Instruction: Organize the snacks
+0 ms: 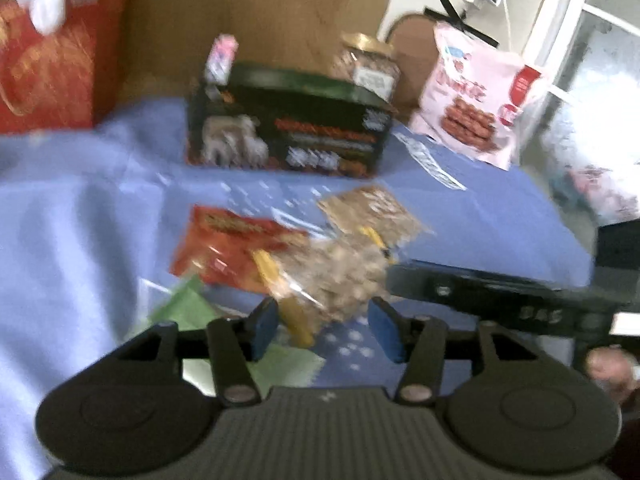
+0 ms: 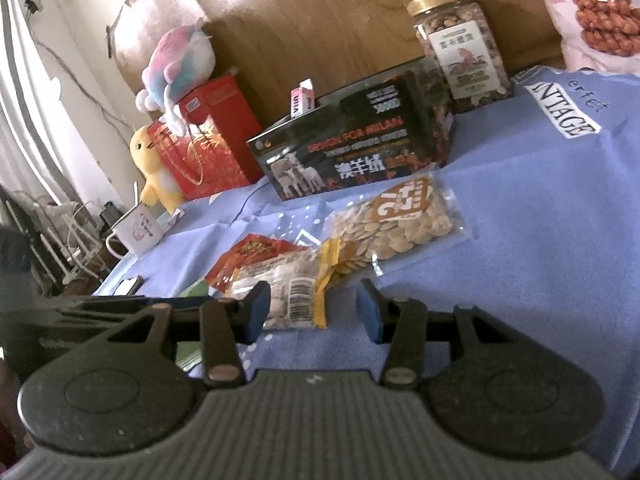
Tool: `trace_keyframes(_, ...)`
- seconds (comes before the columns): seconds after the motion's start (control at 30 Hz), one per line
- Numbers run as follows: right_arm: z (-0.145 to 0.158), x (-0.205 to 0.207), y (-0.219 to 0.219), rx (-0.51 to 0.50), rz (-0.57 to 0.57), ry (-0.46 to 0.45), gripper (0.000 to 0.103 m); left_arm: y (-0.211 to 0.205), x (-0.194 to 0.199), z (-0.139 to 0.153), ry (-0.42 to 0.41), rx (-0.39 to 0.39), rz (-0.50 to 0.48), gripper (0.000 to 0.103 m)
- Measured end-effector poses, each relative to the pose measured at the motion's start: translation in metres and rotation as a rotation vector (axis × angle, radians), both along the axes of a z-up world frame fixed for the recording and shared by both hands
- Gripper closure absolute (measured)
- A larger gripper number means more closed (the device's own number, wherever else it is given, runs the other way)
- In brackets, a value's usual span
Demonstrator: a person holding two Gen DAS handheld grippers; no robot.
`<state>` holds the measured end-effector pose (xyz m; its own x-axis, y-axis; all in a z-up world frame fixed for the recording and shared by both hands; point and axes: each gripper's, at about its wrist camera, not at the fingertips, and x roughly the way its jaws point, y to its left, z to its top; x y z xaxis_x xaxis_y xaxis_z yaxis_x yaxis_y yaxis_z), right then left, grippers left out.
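Nearest to us, our left gripper (image 1: 326, 330) hangs over the blue cloth (image 1: 80, 240) that covers the counter, its blue-padded fingers (image 1: 264, 330) standing about half apart and pressing on nothing; the near end of a clear bag of pale nuts (image 1: 332, 280) with a yellow edge lies just ahead of the gap. This view is blurred. Our right gripper (image 2: 312, 312) sits low beside it, fingers (image 2: 368, 312) likewise parted about halfway, with the barcode end of that same clear bag (image 2: 288, 296) lying in front of the left pad; we see no pad pressing on it. The right gripper's dark body (image 1: 500, 296) shows at the right edge of the left view, a bit of hand (image 1: 608, 364) behind it.

Under and beside the clear bag lie a red snack packet (image 1: 232, 248), a green packet (image 1: 188, 312) and, a little further on, a flat bag of seeds (image 2: 396, 220) with an orange label.

Beyond these stands a long black box (image 2: 352, 152) with sheep printed on it, a small pink carton (image 2: 302, 102) behind it. Further back are a gold-lidded jar of nuts (image 2: 460, 48), a pink bag of twisted biscuits (image 1: 476, 96), a red gift box (image 2: 208, 136) topped by a pastel plush toy (image 2: 180, 60), and a yellow plush toy (image 2: 154, 168) beside it.
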<state>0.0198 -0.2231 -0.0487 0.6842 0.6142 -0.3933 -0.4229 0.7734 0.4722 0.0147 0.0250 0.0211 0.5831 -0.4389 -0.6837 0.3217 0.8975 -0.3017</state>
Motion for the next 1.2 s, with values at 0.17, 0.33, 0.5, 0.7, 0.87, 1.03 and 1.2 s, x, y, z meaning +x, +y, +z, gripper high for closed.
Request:
trace_keyframes(0.17,0.000,0.007,0.004,-0.016,0.040,0.009,0.060,0.001,0.017,-0.004,0.068,-0.082,-0.001,0.060)
trace_keyframes(0.33,-0.002,0.010,0.000,0.016,0.061,0.033,0.071,-0.001,0.021,-0.006,0.059,-0.070,0.018,0.075)
trace_keyframes(0.5,-0.002,0.010,0.001,0.007,0.079,0.022,0.075,-0.004,0.017,-0.005,0.032,-0.061,0.025,0.077)
trace_keyframes(0.7,0.004,0.003,-0.004,0.030,0.086,-0.006,0.077,-0.004,0.009,0.006,0.002,-0.090,0.001,0.079)
trace_keyframes(0.87,0.022,0.003,-0.009,0.038,0.061,-0.071,0.077,-0.010,0.016,0.025,-0.051,-0.102,-0.026,0.079)
trace_keyframes(1.03,0.043,0.015,-0.012,0.033,0.027,-0.136,0.078,-0.018,0.037,0.048,-0.092,-0.096,-0.040,0.078)
trace_keyframes(1.2,0.069,0.048,-0.010,0.029,0.008,-0.218,0.078,-0.018,0.078,0.072,-0.143,-0.097,-0.009,0.078)
